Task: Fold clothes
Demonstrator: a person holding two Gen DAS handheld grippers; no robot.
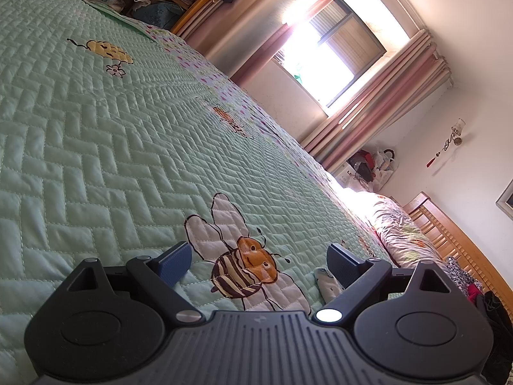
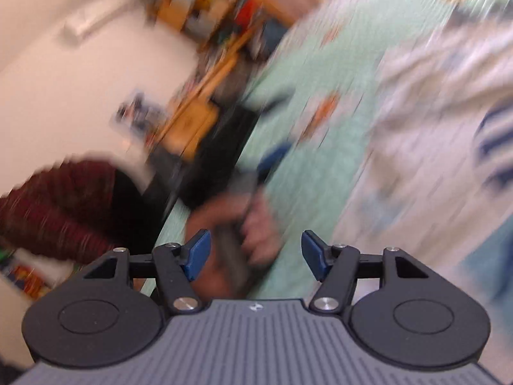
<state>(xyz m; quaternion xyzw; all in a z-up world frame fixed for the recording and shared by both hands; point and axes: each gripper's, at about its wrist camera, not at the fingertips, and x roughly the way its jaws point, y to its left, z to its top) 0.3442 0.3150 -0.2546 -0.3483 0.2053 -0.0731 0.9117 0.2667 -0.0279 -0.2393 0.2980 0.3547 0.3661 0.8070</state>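
Bedroom, daylight from a curtained window [image 1: 333, 48]. Landmark: the green quilted bedspread [image 1: 96, 134], spread flat as the folding surface.

Left gripper [image 1: 259, 261] hangs low over the bedspread, just above its stitched bee [image 1: 247, 269]; jaws wide apart, nothing between them. Probably parked there, ready to pin or lift cloth.

Right gripper [image 2: 256, 255]: jaws well apart, empty. View badly smeared by motion. Beyond its fingers, a hand [image 2: 253, 224] grips what seems to be the other tool above the bedspread's near edge.

Clothes: a pale garment with a dark-striped patch [image 2: 433, 112] lies on the bedspread, to the right in the right wrist view. Not yet grasped; folding apparently not begun.
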